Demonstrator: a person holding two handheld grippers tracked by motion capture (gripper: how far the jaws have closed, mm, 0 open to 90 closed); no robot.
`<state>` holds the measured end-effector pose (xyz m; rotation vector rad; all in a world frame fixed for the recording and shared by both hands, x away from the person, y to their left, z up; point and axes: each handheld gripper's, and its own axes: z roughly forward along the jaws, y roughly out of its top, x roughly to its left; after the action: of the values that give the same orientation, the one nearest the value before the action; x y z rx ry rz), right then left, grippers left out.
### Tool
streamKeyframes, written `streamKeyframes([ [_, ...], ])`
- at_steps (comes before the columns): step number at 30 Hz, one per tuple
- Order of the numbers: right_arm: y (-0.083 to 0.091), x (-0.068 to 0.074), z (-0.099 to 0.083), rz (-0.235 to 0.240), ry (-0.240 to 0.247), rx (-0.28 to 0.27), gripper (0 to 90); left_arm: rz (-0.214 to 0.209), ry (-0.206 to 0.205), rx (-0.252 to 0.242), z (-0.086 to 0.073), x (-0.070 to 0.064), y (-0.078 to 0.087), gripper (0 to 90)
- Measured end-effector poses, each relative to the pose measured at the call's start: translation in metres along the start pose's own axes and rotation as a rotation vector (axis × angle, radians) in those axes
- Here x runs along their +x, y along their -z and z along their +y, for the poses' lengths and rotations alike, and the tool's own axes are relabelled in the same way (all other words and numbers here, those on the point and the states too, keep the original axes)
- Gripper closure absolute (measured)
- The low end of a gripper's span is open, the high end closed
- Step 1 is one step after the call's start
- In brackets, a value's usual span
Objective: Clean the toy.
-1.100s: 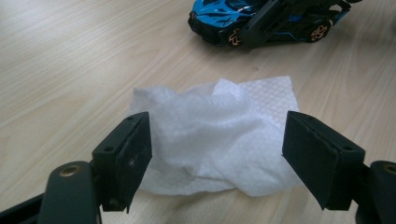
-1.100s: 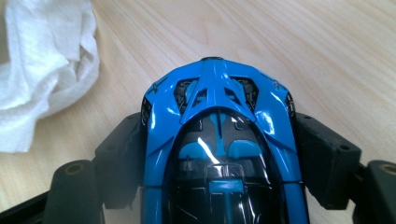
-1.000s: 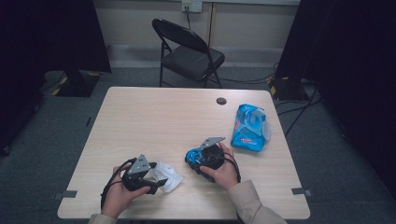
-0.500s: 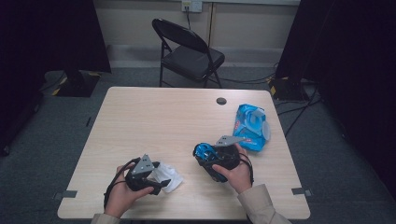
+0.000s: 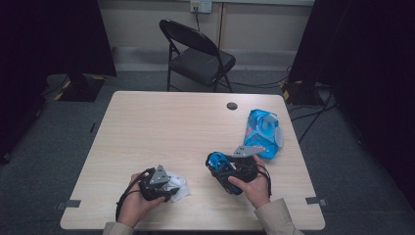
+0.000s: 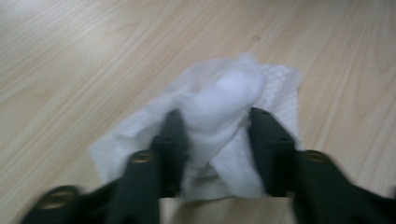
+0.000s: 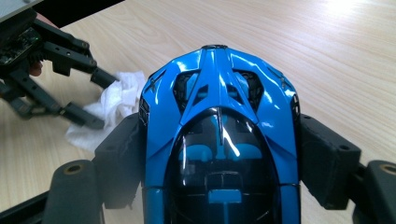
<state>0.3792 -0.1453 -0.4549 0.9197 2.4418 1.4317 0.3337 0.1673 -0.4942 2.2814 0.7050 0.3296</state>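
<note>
Two things are in hand on the desk (image 5: 161, 127): a blue toy car (image 7: 219, 140) and a crumpled white tissue (image 6: 219, 126). In the right tool view the car sits lengthwise between the two black jaws, its glossy body pressed against both pads, nose pointing away from the camera; the right tool (image 5: 226, 169) is clamped on it. In the high view that tool and car sit near the desk's front edge, right of centre, with the person's right hand (image 5: 250, 185) wrapped around the tool from below.

The tissue lies on the wood toward the front left. The left tool (image 6: 215, 135) has its jaws on either side of a bunched fold of the tissue and pinches it between them, while the rest of the sheet spreads flat on the desk around the jaws. The car and the tissue lie near each other but apart.

Farther back on the right side lies a blue plastic package (image 5: 263, 133). Behind the desk stands a black folding chair (image 5: 198, 54).
</note>
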Motion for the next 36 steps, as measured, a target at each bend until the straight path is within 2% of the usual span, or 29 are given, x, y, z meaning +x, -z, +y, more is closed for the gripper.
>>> streamKeyframes([
  [1,0.001,0.001,-0.001,0.001,0.001,-0.002,25.1,0.000,-0.004,0.004,0.001,0.000,0.000,70.2],
  [3,0.002,0.001,-0.002,0.010,-0.003,-0.004,25.1,0.002,0.010,0.017,0.004,-0.001,0.000,76.8],
  [4,0.002,0.001,-0.003,0.013,-0.005,-0.011,25.1,-0.023,0.051,-0.030,0.007,-0.001,0.001,78.4],
  [5,0.003,0.001,-0.004,0.020,-0.007,-0.014,25.1,-0.057,0.093,-0.101,0.010,0.000,0.003,78.8],
  [6,0.005,0.002,-0.005,0.020,-0.007,-0.019,25.1,-0.074,0.118,-0.156,0.016,0.001,0.006,78.9],
  [7,0.006,0.002,-0.005,0.024,-0.005,-0.021,25.1,-0.075,0.121,-0.196,0.025,0.002,0.010,79.0],
  [8,0.007,0.002,-0.005,0.028,-0.004,-0.026,25.1,-0.073,0.122,-0.216,0.032,0.002,0.012,78.9],
  [11,0.009,0.003,-0.005,0.034,-0.005,-0.033,25.1,-0.104,0.147,-0.294,0.055,0.005,0.014,78.8],
  [13,0.011,0.004,-0.006,0.043,-0.006,-0.045,25.1,-0.117,0.133,-0.319,0.068,0.004,0.010,78.7],
  [15,0.012,0.006,-0.006,0.054,-0.006,-0.060,25.1,-0.167,0.152,-0.348,0.076,0.001,0.003,78.7],
  [17,0.013,0.008,-0.005,0.062,-0.003,-0.062,25.1,-0.184,0.130,-0.338,0.081,-0.004,-0.006,78.7],
  [19,0.015,0.008,-0.005,0.063,-0.004,-0.069,25.1,-0.200,0.141,-0.344,0.081,-0.007,-0.013,78.8],
  [23,0.017,0.007,-0.008,0.071,-0.017,-0.067,25.1,-0.217,0.141,-0.347,0.080,-0.012,-0.020,78.8],
  [26,0.016,0.008,-0.010,0.076,-0.019,-0.065,25.1,-0.218,0.135,-0.329,0.080,-0.015,-0.024,78.8],
  [29,0.014,0.011,-0.008,0.083,-0.021,-0.079,25.1,-0.231,0.131,-0.307,0.080,-0.019,-0.029,78.5],
  [33,0.013,0.016,-0.002,0.091,-0.016,-0.094,25.1,-0.246,0.118,-0.309,0.080,-0.026,-0.037,78.5],
  [36,0.013,0.014,-0.003,0.090,-0.027,-0.103,25.1,-0.255,0.107,-0.304,0.079,-0.030,-0.041,78.5],
])
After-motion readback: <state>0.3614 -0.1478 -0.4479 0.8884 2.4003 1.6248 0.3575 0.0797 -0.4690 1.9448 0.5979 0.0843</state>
